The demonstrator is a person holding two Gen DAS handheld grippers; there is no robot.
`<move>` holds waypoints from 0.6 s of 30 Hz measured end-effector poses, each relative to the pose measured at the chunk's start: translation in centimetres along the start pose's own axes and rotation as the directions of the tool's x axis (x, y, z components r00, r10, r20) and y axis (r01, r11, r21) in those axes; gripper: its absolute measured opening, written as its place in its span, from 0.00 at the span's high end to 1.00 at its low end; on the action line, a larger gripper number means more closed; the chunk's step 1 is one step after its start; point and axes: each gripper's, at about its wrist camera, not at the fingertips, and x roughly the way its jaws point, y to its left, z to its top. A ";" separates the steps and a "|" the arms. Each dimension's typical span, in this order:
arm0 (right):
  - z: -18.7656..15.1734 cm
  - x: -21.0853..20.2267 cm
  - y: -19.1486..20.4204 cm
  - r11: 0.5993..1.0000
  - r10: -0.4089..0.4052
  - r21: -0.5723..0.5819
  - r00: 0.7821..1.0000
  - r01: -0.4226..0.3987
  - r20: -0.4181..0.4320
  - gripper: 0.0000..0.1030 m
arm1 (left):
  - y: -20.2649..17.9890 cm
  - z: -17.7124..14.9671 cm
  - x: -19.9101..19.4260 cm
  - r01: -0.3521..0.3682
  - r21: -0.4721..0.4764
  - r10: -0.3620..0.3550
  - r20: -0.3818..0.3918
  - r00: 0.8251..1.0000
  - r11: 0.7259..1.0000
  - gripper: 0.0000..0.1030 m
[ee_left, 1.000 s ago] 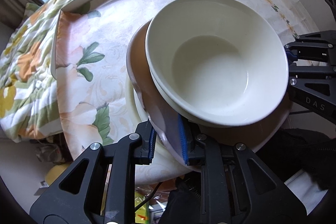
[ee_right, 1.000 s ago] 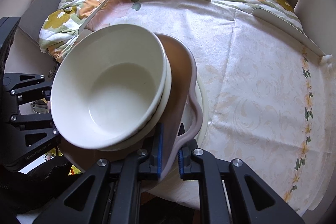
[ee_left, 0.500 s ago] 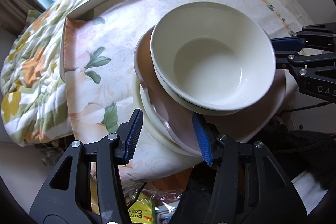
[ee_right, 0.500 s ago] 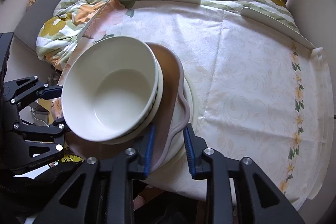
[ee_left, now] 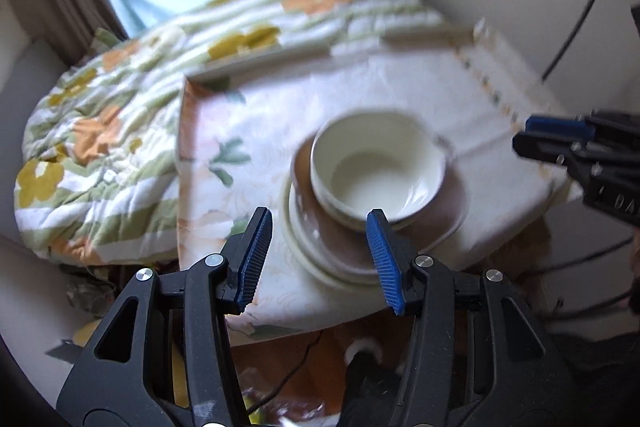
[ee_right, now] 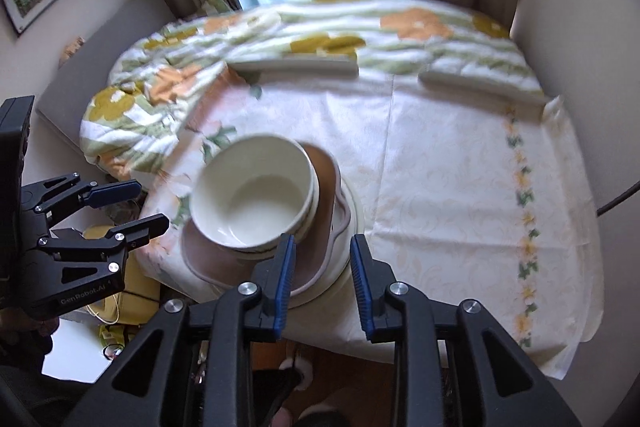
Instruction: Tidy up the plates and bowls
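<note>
A stack of dishes stands near the table's front edge: cream bowls (ee_left: 376,171) (ee_right: 256,195) nested on top, a brown plate (ee_left: 444,215) (ee_right: 324,171) under them, and a cream plate (ee_left: 308,251) (ee_right: 352,203) at the bottom. My left gripper (ee_left: 320,259) is open and empty, pulled back in front of the stack; it also shows in the right wrist view (ee_right: 136,207). My right gripper (ee_right: 322,283) is open and empty, just short of the stack's near rim; it also shows in the left wrist view (ee_left: 556,135).
The round table has a pale floral tablecloth (ee_right: 460,187). A green and orange quilt (ee_left: 100,131) (ee_right: 280,31) is heaped behind and to the left. Curved grey bars (ee_right: 296,67) lie at the table's far edge. Cables and clutter lie on the floor (ee_left: 304,359) below.
Both grippers have opened wide, let go of the brown plate's rim and drawn back and up from the stack. The stack now rests on the table and looks smaller.
</note>
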 end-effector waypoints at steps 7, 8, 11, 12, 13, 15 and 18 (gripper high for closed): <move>-1.1 -10.9 0.2 0.998 -0.060 -0.012 0.965 0.065 0.256 0.19 | -4.2 -0.4 -12.6 -0.070 -0.113 0.105 0.348 0.931 0.991 0.00; -1.4 -12.1 0.1 0.997 -0.068 -0.003 0.956 0.072 0.285 0.18 | -4.6 -0.8 -14.0 -0.075 -0.120 0.116 0.391 0.913 0.990 0.00; -2.8 -15.6 -0.3 0.989 -0.145 0.039 0.923 0.140 0.358 0.18 | -6.0 -1.6 -16.4 -0.106 -0.143 0.158 0.432 0.888 0.984 0.00; -3.3 -16.4 -0.5 0.987 -0.160 0.052 0.912 0.152 0.377 0.18 | -6.3 -1.9 -16.9 -0.110 -0.149 0.165 0.438 0.884 0.983 0.00; -3.7 -17.2 -0.7 0.985 -0.172 0.065 0.902 0.159 0.397 0.18 | -6.6 -2.3 -17.4 -0.108 -0.153 0.166 0.447 0.879 0.982 0.00; -4.5 -18.4 -0.9 0.984 -0.180 0.076 0.891 0.163 0.417 0.18 | -7.2 -2.8 -18.1 -0.113 -0.164 0.177 0.460 0.870 0.980 0.00; -5.6 -19.2 -0.8 0.982 -0.188 0.082 0.884 0.170 0.427 0.18 | -7.7 -3.7 -19.1 -0.110 -0.180 0.185 0.479 0.858 0.977 0.00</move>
